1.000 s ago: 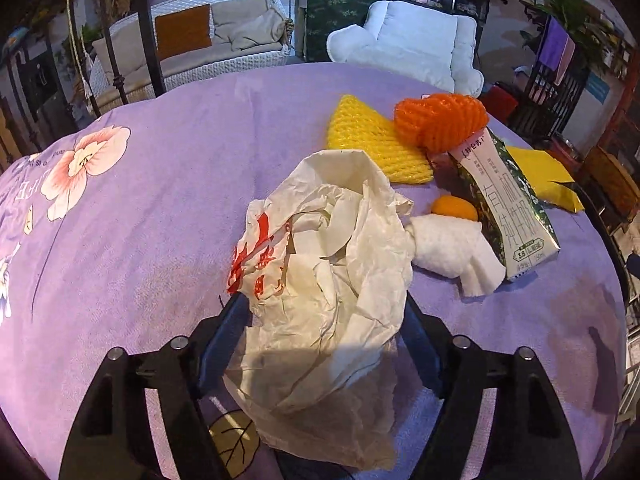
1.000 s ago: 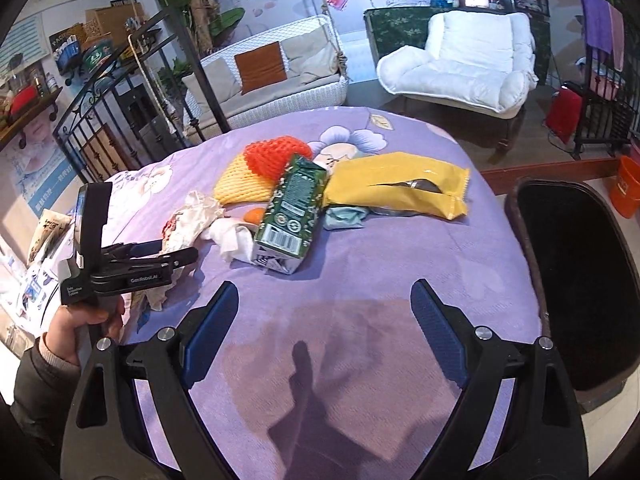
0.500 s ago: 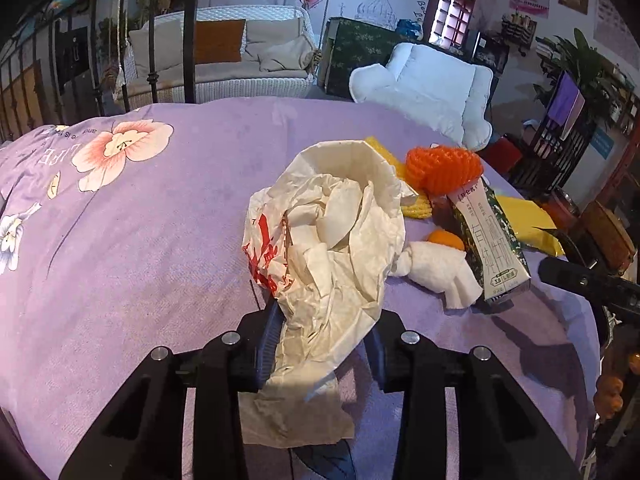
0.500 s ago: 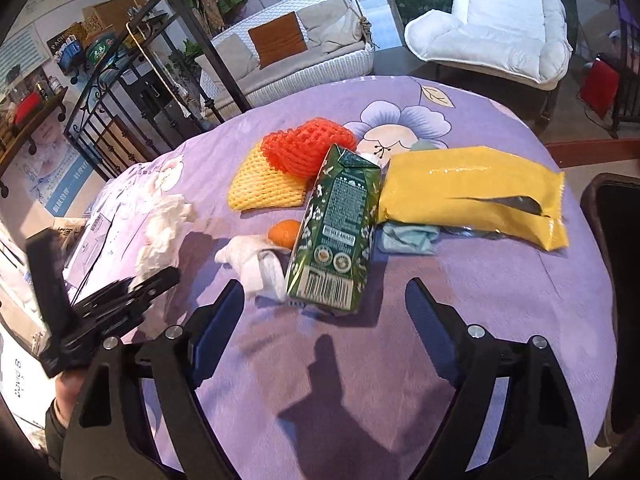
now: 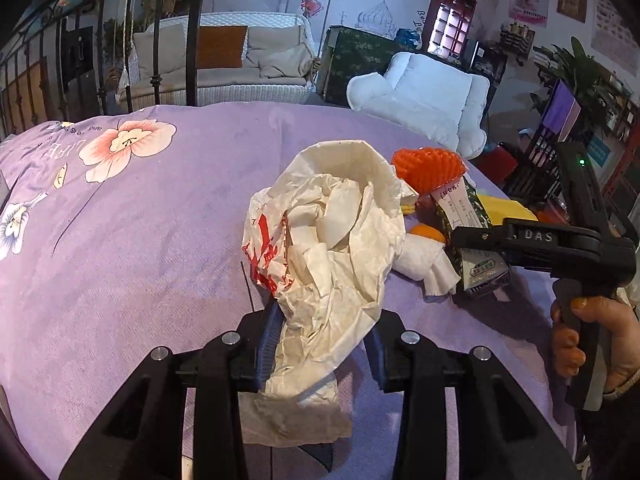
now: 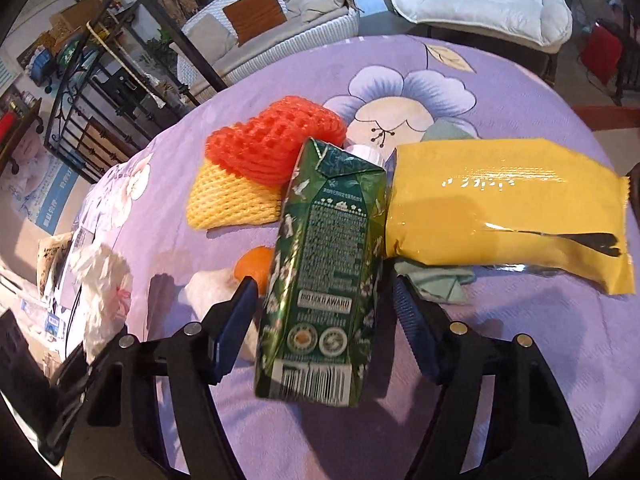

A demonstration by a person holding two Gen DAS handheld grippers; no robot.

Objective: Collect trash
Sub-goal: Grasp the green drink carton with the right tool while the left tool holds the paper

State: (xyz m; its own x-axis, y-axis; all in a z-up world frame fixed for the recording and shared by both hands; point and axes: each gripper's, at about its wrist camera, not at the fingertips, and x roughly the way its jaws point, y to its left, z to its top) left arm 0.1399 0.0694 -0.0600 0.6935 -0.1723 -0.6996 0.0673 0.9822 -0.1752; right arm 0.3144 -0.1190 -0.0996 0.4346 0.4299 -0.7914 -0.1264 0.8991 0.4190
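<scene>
The left claw (image 5: 320,344) is pinched on a crumpled white paper bag (image 5: 336,248) with red print, the blue pads pressing its lower part from both sides while the rest of the bag stands up above the purple flowered cloth of the desk (image 5: 140,240).

The right claw (image 6: 324,312) straddles a green drink carton (image 6: 324,264) that lies on the desk with its barcode end toward the camera. Its jaws have just been closing, yet a gap shows on both sides between the pads and the carton, so it is not gripped.

Past the carton sit an orange foam net (image 6: 272,140) overlapping a yellow foam net (image 6: 228,200), and to its right a yellow plastic packet (image 6: 500,208) (torn along one side) lies over a pale green scrap (image 6: 432,280). A small orange piece (image 6: 254,268) and a white tissue wad (image 6: 208,288) rest just left of the carton. A hand (image 5: 588,340) holds the right claw's handle.
</scene>
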